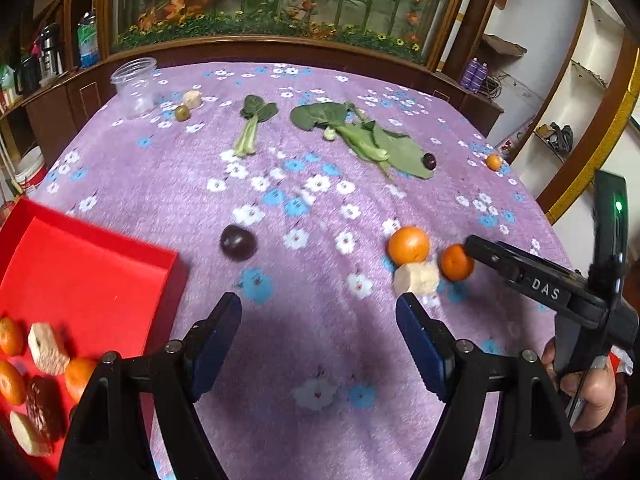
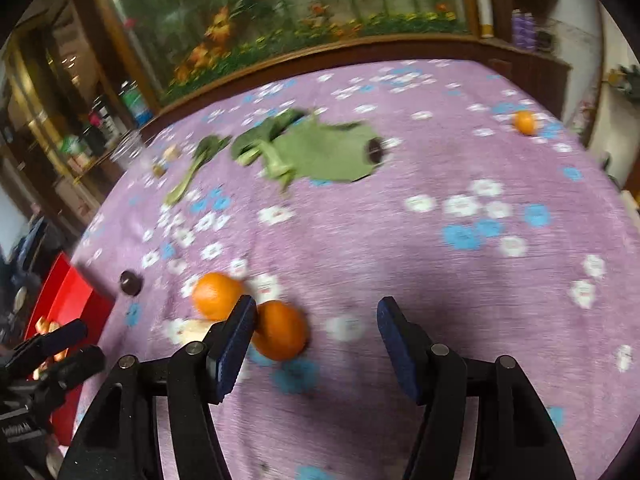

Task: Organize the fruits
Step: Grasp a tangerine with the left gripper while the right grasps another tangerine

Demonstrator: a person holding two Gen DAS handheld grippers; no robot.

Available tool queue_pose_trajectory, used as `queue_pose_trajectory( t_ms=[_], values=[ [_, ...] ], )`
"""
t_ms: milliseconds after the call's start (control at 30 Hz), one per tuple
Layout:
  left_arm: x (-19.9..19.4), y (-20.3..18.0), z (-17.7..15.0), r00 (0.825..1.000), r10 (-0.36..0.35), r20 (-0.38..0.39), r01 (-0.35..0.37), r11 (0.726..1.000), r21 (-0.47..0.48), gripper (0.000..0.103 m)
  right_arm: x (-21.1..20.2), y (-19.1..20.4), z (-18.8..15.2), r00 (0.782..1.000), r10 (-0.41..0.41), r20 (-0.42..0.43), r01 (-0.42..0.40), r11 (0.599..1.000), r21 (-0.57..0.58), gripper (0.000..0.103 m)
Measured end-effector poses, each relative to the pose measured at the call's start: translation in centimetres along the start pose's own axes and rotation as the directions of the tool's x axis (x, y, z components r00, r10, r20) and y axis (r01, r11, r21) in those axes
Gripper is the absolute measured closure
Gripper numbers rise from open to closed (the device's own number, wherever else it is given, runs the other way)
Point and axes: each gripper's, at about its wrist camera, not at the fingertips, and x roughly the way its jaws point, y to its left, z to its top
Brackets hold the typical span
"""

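While several fruits already lie in the red tray (image 1: 100, 272) at the lower left of the left wrist view, the step in hand looks like fetching the next pieces from the counter (image 1: 320, 208). The left gripper (image 1: 319, 322) hangs above bare cloth with its fingers wide apart and nothing between them. A dark plum (image 1: 238, 243) lies ahead, slightly left of the left finger. Two oranges (image 1: 409, 245) and a pale chunk (image 1: 416, 279) sit touching in a cluster just beyond the right finger, where the right gripper's tip meets the nearer orange (image 1: 456, 262).

From the right wrist view, which is blurred, the right gripper (image 2: 316, 320) is also spread and empty. The nearer orange sits just inside its left finger (image 2: 236, 340), apparently touching the pad, well short of the other pad. The farther orange (image 2: 216, 294) lies beyond that finger's tip. Judging by this, the next move calls for shifting left to centre the fruit, then closing. A lone orange (image 2: 525, 122) lies far off.
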Motion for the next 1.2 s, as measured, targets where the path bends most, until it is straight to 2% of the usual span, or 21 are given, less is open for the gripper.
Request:
queue_pose_trajectory(
  t_ms=[67,167,367,500,600,700,767,867,933,1200],
  values=[
    [0.4,-0.5,0.7,1.000,-0.010,0.006,0.010,1.000,0.014,0.025,-0.7,-0.9,0.0,1.000,-0.016,0.023,0.015,1.000,0.020,0.036],
    [1.8,-1.6,1.9,1.000,-0.022,0.005,0.022,0.998,0.054,0.025,-1.2,-1.6,-0.2,0.999,0.022,0.035,-0.024,0.999,0.041,0.036],
    [5.5,-3.2,3.9,0.992,-0.113,-0.054,0.116,0.992,0.056,0.026,-0.6,-0.5,-0.8,0.998,0.062,0.022,-0.062,0.998,-0.031,0.036],
    [7.8,-4.5,4.2,0.985,-0.131,-0.109,0.141,0.986,0.089,0.045,0.0,0.6,-1.3,0.999,0.031,0.022,-0.028,0.995,-0.098,0.036],
    [8.4,-5.0,4.0,0.980,-0.158,-0.123,0.171,0.980,0.104,0.047,0.6,1.0,-1.3,1.000,0.010,0.017,-0.007,0.991,-0.131,0.036],
    [8.9,-5.9,3.9,0.975,-0.177,-0.136,0.194,0.973,0.122,0.054,1.3,1.3,-1.1,1.000,-0.020,0.002,0.020,0.988,-0.154,0.036],
    [9.3,-6.5,3.4,0.972,-0.180,-0.151,0.201,0.970,0.138,0.055,1.7,1.5,-1.2,0.999,-0.033,-0.007,0.032,0.985,-0.170,0.046],
    [9.4,-7.1,3.2,0.975,-0.178,-0.135,0.199,0.966,0.164,0.060,2.0,1.8,-1.4,0.999,-0.041,-0.017,0.037,0.981,-0.190,0.057],
    [9.4,-7.3,3.2,0.969,-0.202,-0.141,0.224,0.961,0.161,0.070,1.8,2.0,-1.5,0.999,-0.034,-0.009,0.031,0.979,-0.200,0.064],
    [8.5,-7.1,2.9,0.978,-0.176,-0.107,0.192,0.967,0.166,0.071,1.6,2.1,-1.7,1.000,-0.024,-0.006,0.023,0.981,-0.191,0.066]
  ],
)
